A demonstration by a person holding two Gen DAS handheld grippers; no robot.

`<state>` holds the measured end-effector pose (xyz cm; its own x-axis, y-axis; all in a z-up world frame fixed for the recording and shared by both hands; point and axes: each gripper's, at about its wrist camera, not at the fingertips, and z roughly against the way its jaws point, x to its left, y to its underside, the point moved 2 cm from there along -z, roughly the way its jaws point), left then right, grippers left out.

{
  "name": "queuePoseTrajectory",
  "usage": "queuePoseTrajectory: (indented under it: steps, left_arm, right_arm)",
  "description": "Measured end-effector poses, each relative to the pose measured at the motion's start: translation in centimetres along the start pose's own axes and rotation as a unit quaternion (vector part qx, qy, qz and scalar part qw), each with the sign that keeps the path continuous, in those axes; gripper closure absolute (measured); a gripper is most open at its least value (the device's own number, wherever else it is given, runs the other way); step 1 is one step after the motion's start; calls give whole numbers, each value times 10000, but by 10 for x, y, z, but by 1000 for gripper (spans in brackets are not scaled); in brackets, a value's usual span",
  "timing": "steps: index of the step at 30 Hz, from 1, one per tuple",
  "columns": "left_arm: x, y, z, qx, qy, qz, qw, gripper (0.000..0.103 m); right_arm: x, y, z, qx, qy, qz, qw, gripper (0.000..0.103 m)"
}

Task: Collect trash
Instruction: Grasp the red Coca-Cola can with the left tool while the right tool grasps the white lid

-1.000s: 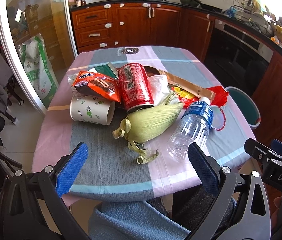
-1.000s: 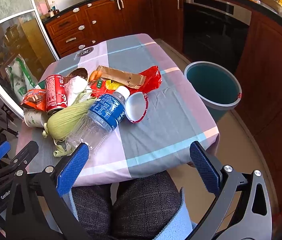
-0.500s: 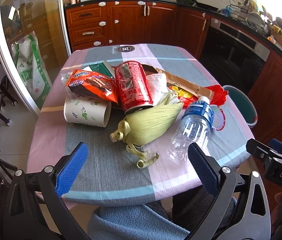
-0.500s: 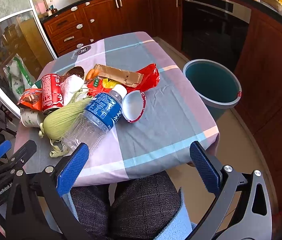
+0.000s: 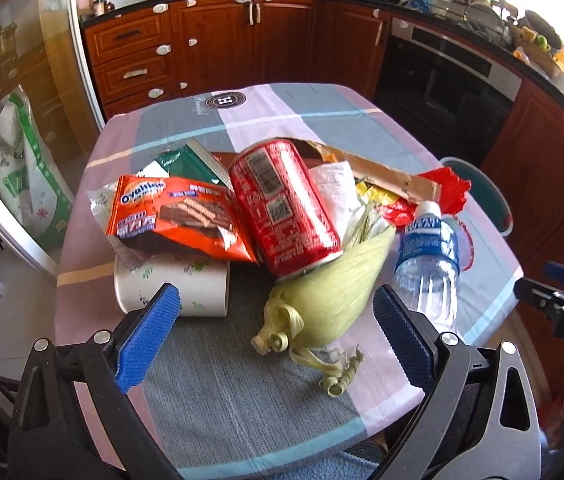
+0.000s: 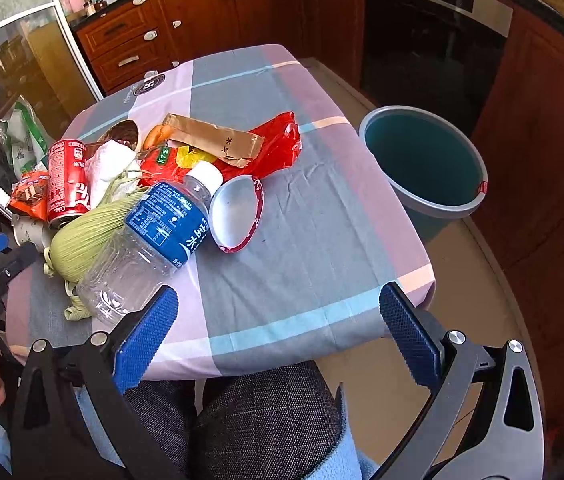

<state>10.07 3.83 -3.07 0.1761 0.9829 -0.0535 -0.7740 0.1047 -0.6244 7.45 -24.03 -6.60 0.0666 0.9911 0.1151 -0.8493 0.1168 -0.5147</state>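
The left hand-held gripper hangs over the surface's near edge, blue pads spread wide, holding nothing. The right hand-held gripper is likewise agape at that edge.

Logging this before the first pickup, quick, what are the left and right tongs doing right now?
Left tongs: open, holding nothing, over the pale green corn husk.
Right tongs: open, holding nothing, beside the clear plastic water bottle.

Trash pile on table, teal bin beside
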Motion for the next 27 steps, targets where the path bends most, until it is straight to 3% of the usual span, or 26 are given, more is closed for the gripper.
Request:
queuePoseTrajectory:
  steps: [2, 4, 8, 9, 11, 17, 22, 24, 27]
  left_arm:
    - [1, -16, -2, 16, -25, 52, 10000, 10]
    - [-2, -32, -7, 109, 26, 95, 9999, 21]
    - [-10, -48, -27, 292, 1, 127, 9995, 55]
    - [-10, -48, -33, 366, 17, 142, 9992, 57]
    - [-10, -47, -44, 525, -7, 184, 9985, 57]
    - [-4, -43, -60, 650, -218, 310, 9972, 33]
    - [-7, -41, -76, 846, -134, 361, 9957, 33]
    - [-10, -41, -77, 816, -90, 323, 9961, 39]
    - [-14, -42, -68, 642, -47, 214, 9977, 40]
  right_arm:
    - [1, -10, -3, -33, -18, 19, 10000, 6]
    - [0, -22, -5, -80, -99, -43, 9999, 6]
    - [-2, -41, -10, -154, -130, -121, 9997, 6]
    - [-4, -44, -13, -137, -128, -118, 9998, 6]
    - [-6, -50, -17, -118, -153, -106, 9998, 6]
    - [-10, -66, -33, -3, -265, -108, 9996, 6]
    - [12, -82, -41, 39, -576, 93, 9983, 7]
    - [18, -88, -40, -5, -657, 186, 9977, 7]
    - [15, -95, -43, -28, -572, 158, 9982, 7]
